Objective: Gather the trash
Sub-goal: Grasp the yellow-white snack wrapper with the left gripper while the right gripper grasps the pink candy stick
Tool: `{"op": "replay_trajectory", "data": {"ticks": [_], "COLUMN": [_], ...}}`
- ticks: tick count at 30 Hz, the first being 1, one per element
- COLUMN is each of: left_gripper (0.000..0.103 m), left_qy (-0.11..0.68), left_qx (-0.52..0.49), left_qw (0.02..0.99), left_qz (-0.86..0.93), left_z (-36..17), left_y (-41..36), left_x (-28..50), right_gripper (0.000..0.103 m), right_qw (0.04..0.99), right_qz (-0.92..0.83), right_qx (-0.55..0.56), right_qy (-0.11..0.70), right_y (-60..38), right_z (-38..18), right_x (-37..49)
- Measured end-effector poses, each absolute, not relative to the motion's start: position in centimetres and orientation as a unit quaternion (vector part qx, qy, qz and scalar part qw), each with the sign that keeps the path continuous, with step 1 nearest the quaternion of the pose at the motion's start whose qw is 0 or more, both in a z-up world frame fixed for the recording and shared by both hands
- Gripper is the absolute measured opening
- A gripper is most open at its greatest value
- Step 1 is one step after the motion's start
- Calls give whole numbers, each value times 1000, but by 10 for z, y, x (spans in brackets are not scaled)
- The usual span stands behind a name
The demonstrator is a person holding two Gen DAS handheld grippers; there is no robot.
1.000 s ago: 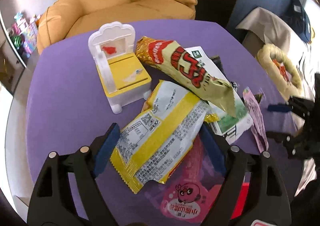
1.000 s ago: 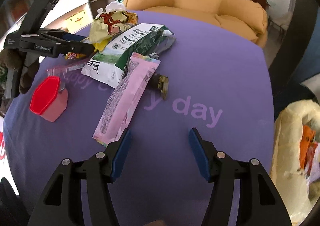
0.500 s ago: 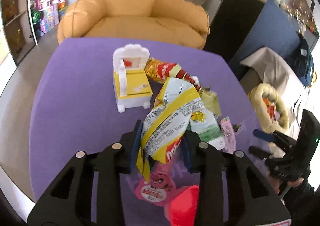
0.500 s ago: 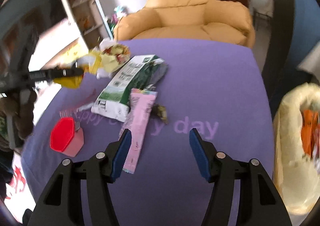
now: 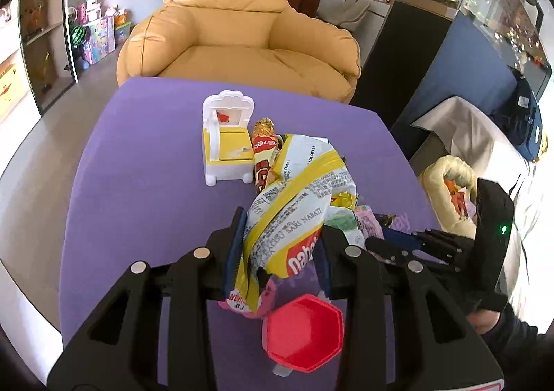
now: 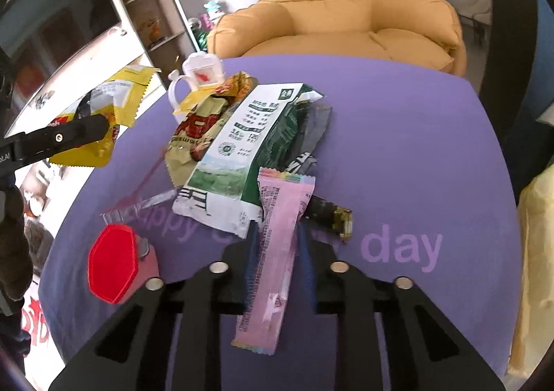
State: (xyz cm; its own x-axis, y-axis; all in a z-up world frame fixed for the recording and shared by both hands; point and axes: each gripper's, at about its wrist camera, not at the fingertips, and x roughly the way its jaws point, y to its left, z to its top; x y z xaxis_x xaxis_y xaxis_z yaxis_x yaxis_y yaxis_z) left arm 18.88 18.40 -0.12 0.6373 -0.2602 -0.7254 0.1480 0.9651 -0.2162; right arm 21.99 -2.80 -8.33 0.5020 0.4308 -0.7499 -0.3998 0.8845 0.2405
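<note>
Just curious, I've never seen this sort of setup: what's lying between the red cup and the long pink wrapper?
In the right wrist view, only bare purple cloth with faint lettering lies between the red cup and the pink wrapper.

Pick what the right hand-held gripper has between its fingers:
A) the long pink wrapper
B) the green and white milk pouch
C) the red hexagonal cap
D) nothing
A: in the right wrist view the right hand-held gripper has just been closing, its blue pads on either side of the long pink wrapper.
</note>
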Motion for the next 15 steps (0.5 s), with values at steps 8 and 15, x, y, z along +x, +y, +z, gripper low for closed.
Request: {"op": "replay_trajectory", "data": {"ticks": [8, 15], "left_gripper": [34, 35], "left_qy": [408, 413], "left_qx": [-55, -45], "left_qw": [902, 896], "left_qz": [-134, -160], "left_z": [-5, -7], "left_y": [160, 135], "left_x": [183, 183], "right_gripper": [17, 17], "right_qw": [880, 888], "right_qz": [226, 205], "right_qx": [7, 1], "right_qy": [418, 411], "right_y": [-55, -79], "right_z": [-58, -51], "right_x": [202, 189]}}
